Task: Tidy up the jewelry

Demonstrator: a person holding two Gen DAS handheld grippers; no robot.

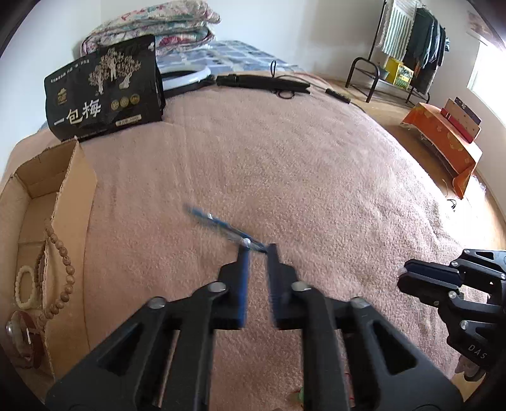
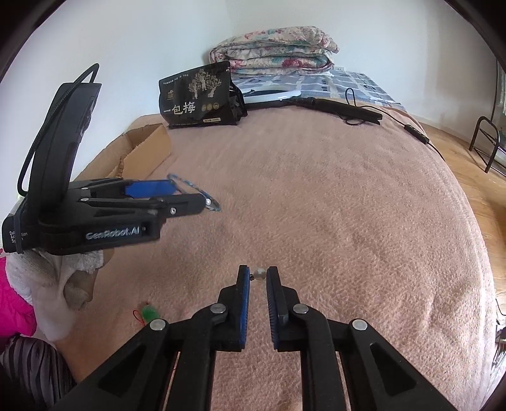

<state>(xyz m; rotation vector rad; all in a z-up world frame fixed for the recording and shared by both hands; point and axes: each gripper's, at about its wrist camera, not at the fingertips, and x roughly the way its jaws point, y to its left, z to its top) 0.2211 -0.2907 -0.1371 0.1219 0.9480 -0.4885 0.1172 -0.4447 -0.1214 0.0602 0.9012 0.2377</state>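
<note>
My left gripper [image 1: 256,247] is shut on a thin blue bead bracelet [image 1: 218,223] and holds it above the pink blanket; the bracelet shows as a ring [image 2: 193,191] in the right wrist view. A cardboard box [image 1: 68,202] at the left holds a wooden bead necklace [image 1: 64,268], a pale bead bracelet [image 1: 23,289] and a brown band [image 1: 22,335]. My right gripper [image 2: 258,274] has its jaws a little apart around a small pearl bead [image 2: 260,273] near the blanket; whether they grip it is unclear. A green charm with red cord [image 2: 148,313] lies at the front left.
A black snack bag [image 1: 104,90] stands behind the box. Folded quilts [image 1: 158,22], a white ring light [image 1: 185,77] and a black stand with cable [image 1: 262,82] lie at the far edge. A clothes rack [image 1: 408,50] and an orange-covered stool [image 1: 442,142] stand on the floor at right.
</note>
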